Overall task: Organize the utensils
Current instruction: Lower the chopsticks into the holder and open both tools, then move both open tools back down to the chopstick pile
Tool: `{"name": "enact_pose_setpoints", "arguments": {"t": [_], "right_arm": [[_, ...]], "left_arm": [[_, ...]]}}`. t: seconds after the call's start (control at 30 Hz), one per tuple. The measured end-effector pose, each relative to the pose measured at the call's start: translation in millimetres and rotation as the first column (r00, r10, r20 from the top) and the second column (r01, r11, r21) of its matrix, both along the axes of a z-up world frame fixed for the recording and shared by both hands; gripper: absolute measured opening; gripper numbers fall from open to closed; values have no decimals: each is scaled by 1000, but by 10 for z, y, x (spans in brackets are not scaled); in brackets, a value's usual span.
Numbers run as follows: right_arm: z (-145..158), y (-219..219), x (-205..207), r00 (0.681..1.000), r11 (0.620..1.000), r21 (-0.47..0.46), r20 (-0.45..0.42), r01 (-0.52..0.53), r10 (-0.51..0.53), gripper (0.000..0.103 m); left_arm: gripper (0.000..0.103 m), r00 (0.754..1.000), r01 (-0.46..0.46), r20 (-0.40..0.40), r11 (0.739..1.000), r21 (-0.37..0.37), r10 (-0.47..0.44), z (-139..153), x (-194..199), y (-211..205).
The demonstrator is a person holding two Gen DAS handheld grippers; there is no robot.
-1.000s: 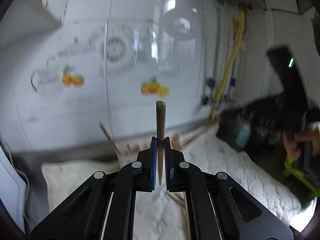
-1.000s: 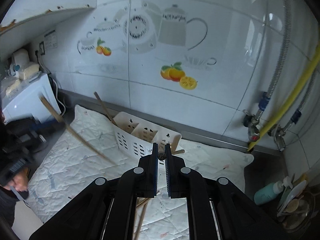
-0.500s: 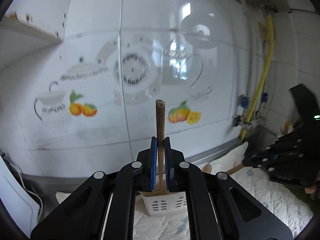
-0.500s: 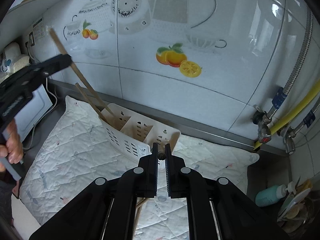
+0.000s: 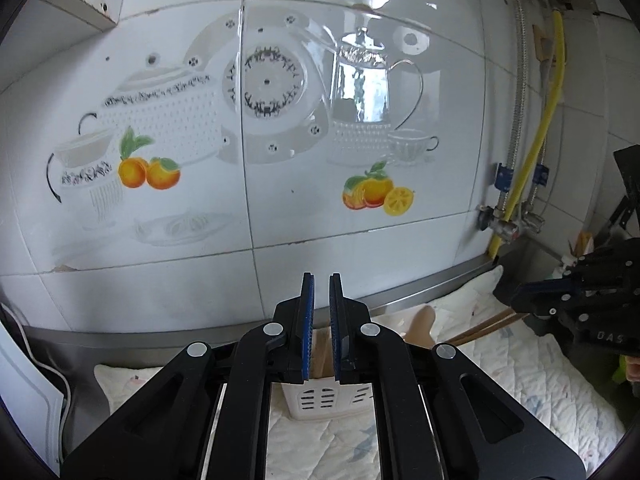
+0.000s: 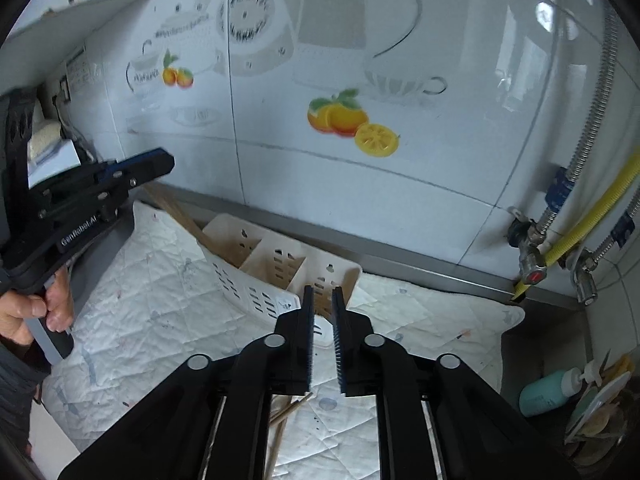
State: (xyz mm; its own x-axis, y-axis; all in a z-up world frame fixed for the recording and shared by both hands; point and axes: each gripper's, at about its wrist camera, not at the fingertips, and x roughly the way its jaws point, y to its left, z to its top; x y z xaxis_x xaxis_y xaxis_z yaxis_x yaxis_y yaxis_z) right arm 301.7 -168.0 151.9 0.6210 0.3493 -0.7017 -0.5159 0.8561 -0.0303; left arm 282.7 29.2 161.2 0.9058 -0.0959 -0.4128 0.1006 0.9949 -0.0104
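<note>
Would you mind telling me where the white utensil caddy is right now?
In the right wrist view, the white utensil caddy sits on the quilted mat by the tiled wall, just beyond the right hand-held gripper.

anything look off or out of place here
Yes. The white utensil caddy sits tilted on the quilted mat, not upright, with chopsticks leaning out of its left compartment. More loose chopsticks lie on the mat under the right claw, still outside the caddy.

Left tongs [image 5: 321, 312] gape empty; right tongs [image 6: 322, 320] likewise.
</note>
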Motion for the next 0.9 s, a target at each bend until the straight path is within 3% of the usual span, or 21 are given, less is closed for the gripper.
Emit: {"name": "enact_pose_setpoints", "arguments": {"t": [0.17, 0.33, 0.67, 0.9], "right_arm": [[118, -201, -326, 998, 998, 66, 54, 10, -13, 14], [-51, -353, -769, 997, 995, 96, 76, 19, -26, 14], [-1034, -487, -1639, 999, 998, 55, 43, 32, -34, 15], [-1576, -573, -1934, 995, 992, 87, -21, 94, -93, 15]], "left_arm": [[9, 999, 7, 33, 1000, -3, -7, 102, -241, -26], [11, 1000, 20, 22, 1000, -15, -19, 16, -675, -31], [24, 992, 82, -97, 996, -46, -86, -783, -1520, -117], [25, 960, 108, -242, 985, -133, -138, -1561, -1778, -240]]}}
